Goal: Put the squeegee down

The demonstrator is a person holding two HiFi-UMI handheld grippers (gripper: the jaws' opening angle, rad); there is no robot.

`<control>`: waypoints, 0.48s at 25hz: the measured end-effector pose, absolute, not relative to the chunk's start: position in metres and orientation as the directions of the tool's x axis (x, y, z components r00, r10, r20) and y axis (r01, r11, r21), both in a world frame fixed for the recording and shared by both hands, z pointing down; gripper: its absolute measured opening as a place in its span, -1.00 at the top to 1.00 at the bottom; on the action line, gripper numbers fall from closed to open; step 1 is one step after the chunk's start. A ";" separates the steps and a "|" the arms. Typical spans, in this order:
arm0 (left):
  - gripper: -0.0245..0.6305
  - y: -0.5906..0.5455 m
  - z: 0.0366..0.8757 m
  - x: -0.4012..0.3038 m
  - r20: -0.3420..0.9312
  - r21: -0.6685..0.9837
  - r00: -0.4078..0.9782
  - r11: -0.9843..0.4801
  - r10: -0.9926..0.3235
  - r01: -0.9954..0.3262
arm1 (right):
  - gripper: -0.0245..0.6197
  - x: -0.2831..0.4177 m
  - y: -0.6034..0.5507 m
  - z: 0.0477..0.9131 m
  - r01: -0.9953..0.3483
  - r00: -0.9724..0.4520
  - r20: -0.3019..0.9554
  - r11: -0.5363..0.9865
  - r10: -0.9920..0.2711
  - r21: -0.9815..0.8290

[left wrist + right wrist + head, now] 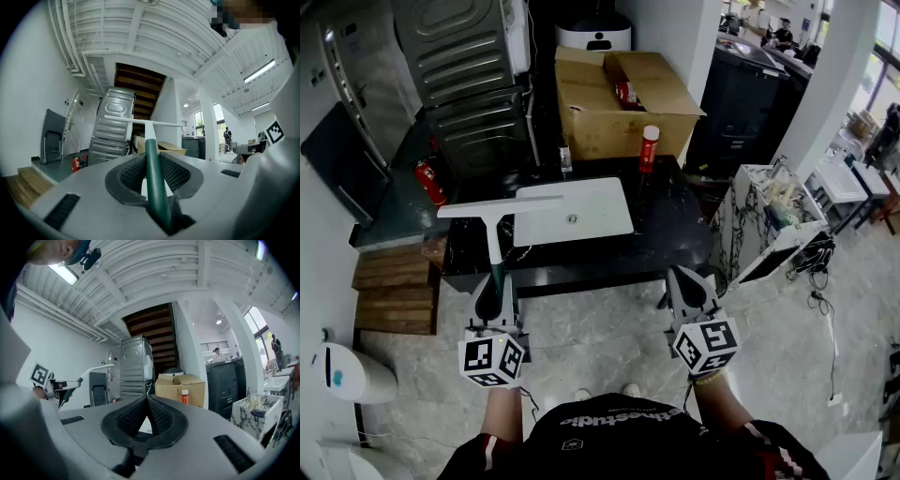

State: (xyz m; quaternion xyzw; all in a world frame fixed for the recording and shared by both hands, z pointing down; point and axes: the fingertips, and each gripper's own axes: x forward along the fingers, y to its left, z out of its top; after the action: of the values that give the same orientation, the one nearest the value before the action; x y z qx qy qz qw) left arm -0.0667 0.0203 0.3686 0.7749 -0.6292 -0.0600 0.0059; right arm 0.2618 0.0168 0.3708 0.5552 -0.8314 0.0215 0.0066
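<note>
**Plainly: squeegee [500,208] in the left claw [494,286], up off the black surface [670,230]**

Plainly, the squeegee has not been set down. The left claw pinches its green handle [154,180]; in the left gripper view the ribbed pads [132,172] press on the handle from both sides and the shaft runs straight out between them. The tool lies level, with the white blade crosswise at the far end. In the head view the blade hangs over the left end of the black surface, and its right tip crosses the near-left corner of the white panel [586,202] that lies flat on that surface. The left gripper view shows the blade in the air, clear of the surface.

The right claw [687,281] is held level off the near edge of the black surface, toward its right half. Its pads [158,414] are pressed together at the tips with nothing between them.

A red bottle [649,148] with a white cap stands upright at the far edge of the black surface. An open cardboard box [623,108] sits just beyond that edge. A red fire extinguisher [429,183] lies on the floor off the surface's far-left corner.
</note>
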 end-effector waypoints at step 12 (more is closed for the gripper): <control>0.61 0.021 0.368 -0.067 -0.085 0.095 0.199 -0.207 -0.976 -0.974 | 0.80 0.261 0.016 0.371 -0.925 -0.381 0.042 0.381 -0.924 -0.016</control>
State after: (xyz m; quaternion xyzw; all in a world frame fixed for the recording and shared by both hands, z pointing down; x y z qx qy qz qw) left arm -0.0673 0.0213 0.3683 0.7743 -0.6296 -0.0629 0.0100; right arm 0.2614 0.0161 0.3713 0.5561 -0.8308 0.0182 0.0133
